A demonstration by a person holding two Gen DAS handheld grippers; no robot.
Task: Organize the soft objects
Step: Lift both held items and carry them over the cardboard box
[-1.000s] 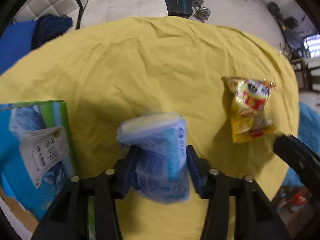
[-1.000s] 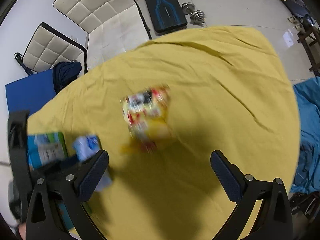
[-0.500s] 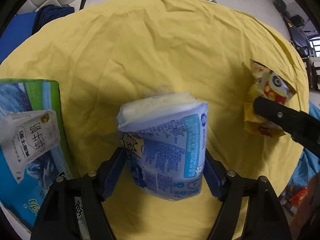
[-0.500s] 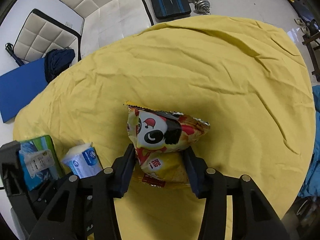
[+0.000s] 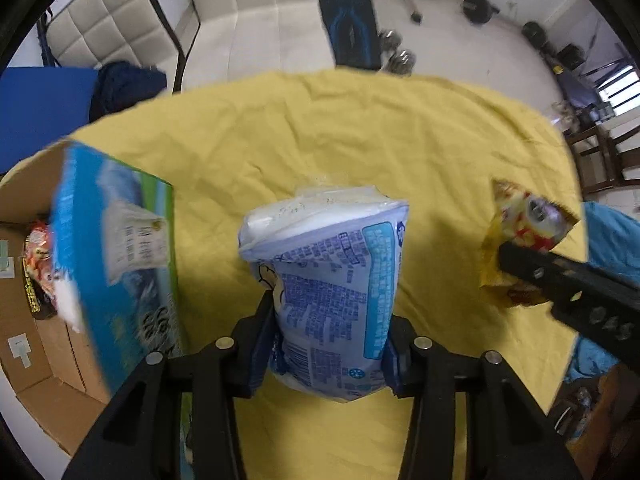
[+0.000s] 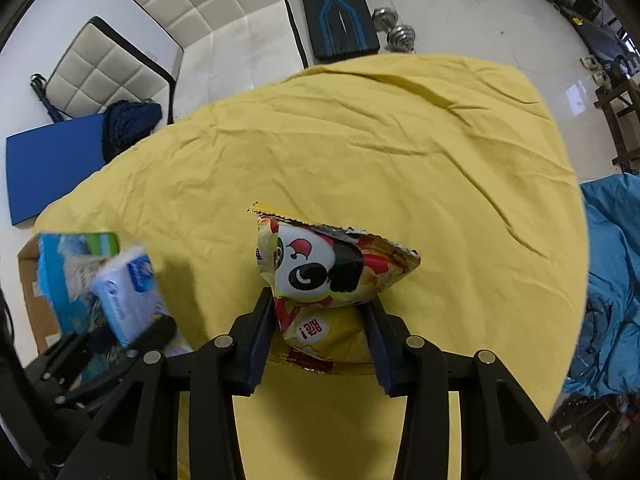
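My left gripper [image 5: 330, 344] is shut on a blue-and-white tissue pack [image 5: 332, 276] and holds it above the yellow tablecloth [image 5: 340, 140]. The pack also shows in the right wrist view [image 6: 128, 288], at the left. My right gripper [image 6: 320, 332] is shut on a yellow snack bag with a panda face [image 6: 332, 276], lifted off the cloth. The bag and the right gripper's finger [image 5: 568, 280] show at the right of the left wrist view. A blue-and-green carton box [image 5: 116, 256] stands at the left, its cardboard inside holding a red snack packet [image 5: 36, 256].
The table's round edge drops to a white floor with padded chairs [image 6: 200, 12], a blue mat [image 6: 48, 160] and dumbbells [image 6: 394, 26]. Blue fabric [image 6: 616, 280] lies off the right edge. The box also shows in the right wrist view [image 6: 68, 268].
Both grippers rose from the cloth with their loads. The right gripper closed on the snack bag and lifted it. The left moved the tissue pack closer to the box.
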